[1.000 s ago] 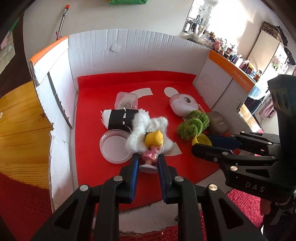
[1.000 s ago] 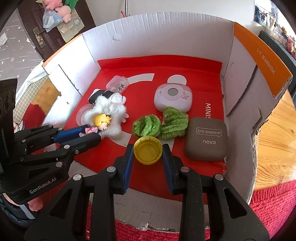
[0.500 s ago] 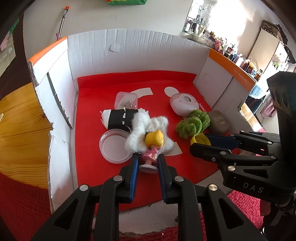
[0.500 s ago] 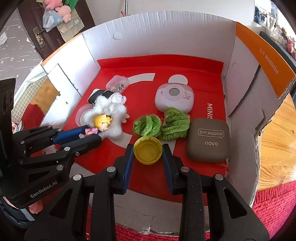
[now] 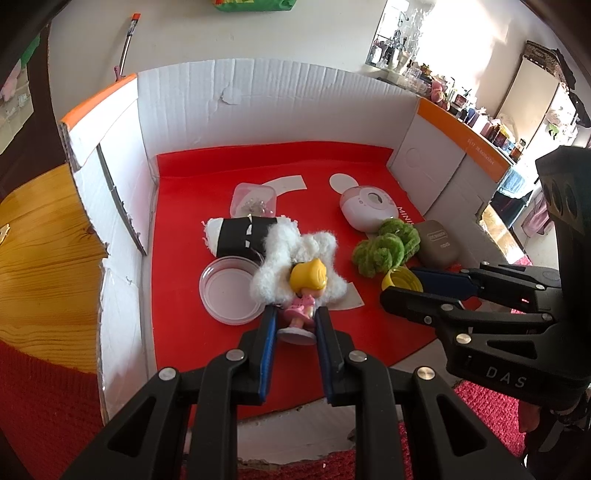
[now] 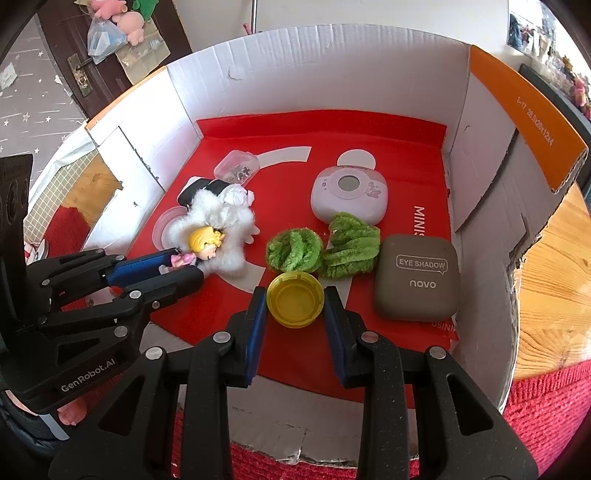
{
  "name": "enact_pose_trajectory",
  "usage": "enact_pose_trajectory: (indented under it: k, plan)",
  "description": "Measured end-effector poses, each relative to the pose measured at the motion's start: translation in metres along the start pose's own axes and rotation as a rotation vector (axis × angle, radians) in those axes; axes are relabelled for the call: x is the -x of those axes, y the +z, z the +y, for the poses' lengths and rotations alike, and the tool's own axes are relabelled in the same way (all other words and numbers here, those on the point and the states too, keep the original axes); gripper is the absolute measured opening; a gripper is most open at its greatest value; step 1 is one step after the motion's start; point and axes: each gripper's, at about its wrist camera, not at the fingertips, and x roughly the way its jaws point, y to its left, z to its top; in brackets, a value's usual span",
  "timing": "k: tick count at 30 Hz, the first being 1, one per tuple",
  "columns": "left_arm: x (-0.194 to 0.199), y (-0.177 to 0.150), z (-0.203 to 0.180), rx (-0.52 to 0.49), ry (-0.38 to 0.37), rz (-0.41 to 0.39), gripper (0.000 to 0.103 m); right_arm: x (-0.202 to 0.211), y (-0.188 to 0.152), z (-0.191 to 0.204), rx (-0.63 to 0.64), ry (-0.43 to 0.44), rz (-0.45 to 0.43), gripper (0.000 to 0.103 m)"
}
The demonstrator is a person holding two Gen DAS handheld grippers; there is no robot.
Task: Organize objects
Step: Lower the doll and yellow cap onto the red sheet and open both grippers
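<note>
Nothing moved: doll [image 5: 303,306] between fingers [image 5: 267,332].

Left of the left gripper's fingers [image 5: 269,332] we see bare wooden boards [image 5: 44,258], and nearer than them a red rug [image 5: 48,398]. Far beyond the fingertips, up to the left, a thin brush [image 5: 127,40] with an orange tip leans on the white wall. Beyond and to the right, a shelf [image 5: 480,118] is crowded with what may be bottles, too small for us to tell. Beyond the right gripper's fingers [image 6: 258,317], to the left, stands a dark door [image 6: 59,48] with a plastic bag [image 6: 105,38] and pink plush toys [image 6: 122,14] on it.
</note>
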Motion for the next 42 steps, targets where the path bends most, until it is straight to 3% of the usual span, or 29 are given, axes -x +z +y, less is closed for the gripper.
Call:
enact_pose_trajectory:
  k: [7, 9, 11, 13, 16, 18, 20, 30, 35, 40, 42]
  plan:
    - [-0.001, -0.002, -0.002, 0.000, 0.005, -0.005, 0.022, 0.000, -0.001, -0.001, -0.006, 0.005, -0.005, 0.029]
    - [0.001, -0.003, -0.003, -0.001, 0.004, -0.006, 0.026, 0.001, -0.002, -0.001, -0.007, 0.006, -0.006, 0.029]
    - [0.003, -0.004, -0.005, -0.004, 0.002, -0.011, 0.040, 0.001, -0.002, -0.001, -0.007, 0.006, -0.006, 0.029]
    - [0.004, -0.005, -0.007, -0.014, 0.018, -0.017, 0.046, 0.003, -0.002, 0.000, -0.004, 0.002, -0.009, 0.030]
    - [0.006, -0.007, -0.008, -0.018, 0.035, -0.024, 0.047, 0.006, -0.005, 0.001, 0.001, -0.002, -0.014, 0.033]
    - [0.009, -0.007, -0.006, -0.011, 0.033, -0.029, 0.047, 0.008, -0.006, 0.003, 0.010, -0.002, -0.021, 0.046]
    - [0.012, -0.008, -0.006, -0.008, 0.035, -0.034, 0.047, 0.010, -0.007, 0.006, 0.019, -0.012, -0.028, 0.050]
    - [0.028, -0.013, -0.004, -0.008, 0.052, -0.070, 0.047, 0.020, -0.011, 0.007, 0.009, -0.012, -0.059, 0.051]
    - [0.035, -0.016, 0.000, 0.009, 0.064, -0.090, 0.052, 0.027, -0.013, 0.007, -0.003, -0.006, -0.081, 0.051]
    - [0.040, -0.018, 0.003, 0.028, 0.063, -0.103, 0.053, 0.033, -0.015, 0.010, -0.006, -0.007, -0.095, 0.058]
    - [0.042, -0.020, 0.003, 0.032, 0.067, -0.111, 0.058, 0.035, -0.017, 0.011, -0.015, -0.008, -0.100, 0.061]
